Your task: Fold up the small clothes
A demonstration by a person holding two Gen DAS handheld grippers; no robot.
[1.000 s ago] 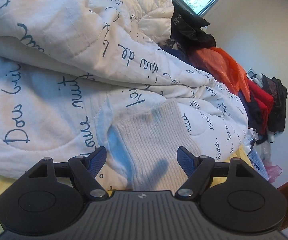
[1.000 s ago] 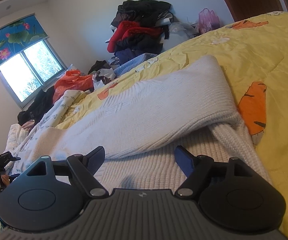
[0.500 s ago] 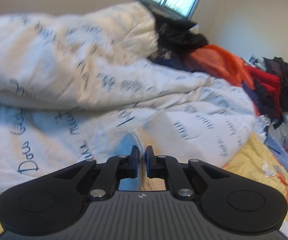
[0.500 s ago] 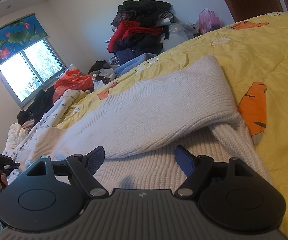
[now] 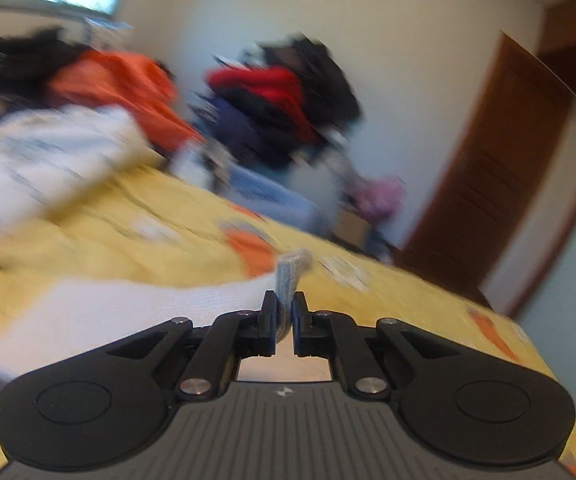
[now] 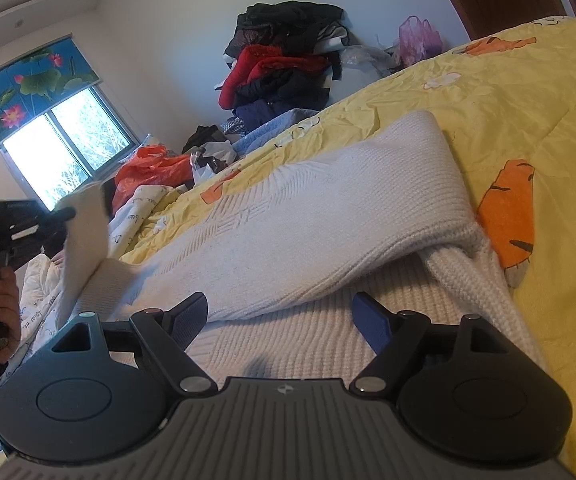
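White knit sweater lies on the yellow bedspread, one edge pinched and lifted in my left gripper, my right gripper spread wide above it.

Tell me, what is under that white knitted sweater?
The white sweater lies on a yellow bedspread printed with orange carrots. Its folded-over sleeve covers more sweater; anything beneath the knit is hidden.

A bed with a yellow carrot-print cover carries a white knit sweater and a script-printed white quilt.
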